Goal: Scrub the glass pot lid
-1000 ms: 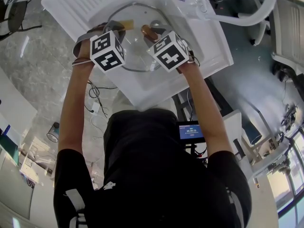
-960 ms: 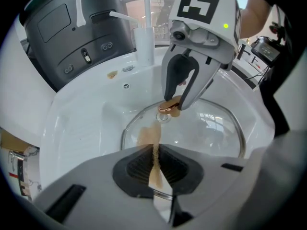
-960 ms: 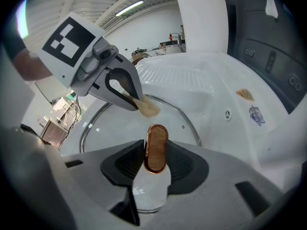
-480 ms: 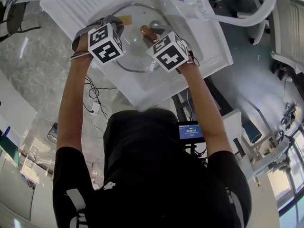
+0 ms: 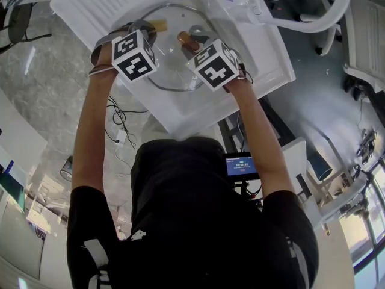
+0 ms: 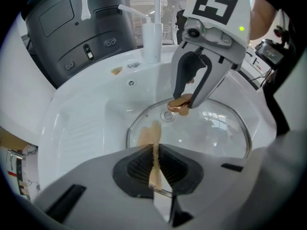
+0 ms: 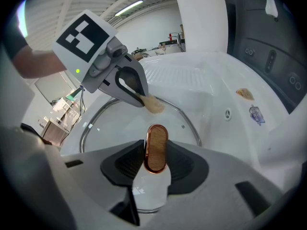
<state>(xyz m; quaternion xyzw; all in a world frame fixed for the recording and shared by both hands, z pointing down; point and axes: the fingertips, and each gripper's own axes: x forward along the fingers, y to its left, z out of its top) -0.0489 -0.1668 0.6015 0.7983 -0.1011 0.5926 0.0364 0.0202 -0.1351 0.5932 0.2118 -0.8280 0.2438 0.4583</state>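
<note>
Head view: glass pot lid point(image 5: 173, 71) flat in white sink point(image 5: 90, 5), 12 o'clock from torso. Left gripper point(image 5: 150, 30) at lid's 10 o'clock, right gripper point(image 5: 194, 46) over its centre.

Left gripper view: clamped on thin tan scrub pad point(image 6: 154, 150), pad on glass near lid's 9 o'clock edge.

Right gripper view: clamped on copper-rimmed handle point(image 7: 157, 147), steadying lid.

Probably mid-scrub. No suds or grime visible, so cleaned share unclear; likely most of glass left.

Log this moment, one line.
left gripper: shut on sponge, against glass lid | right gripper: shut on knob | glass lid: in sink
</note>
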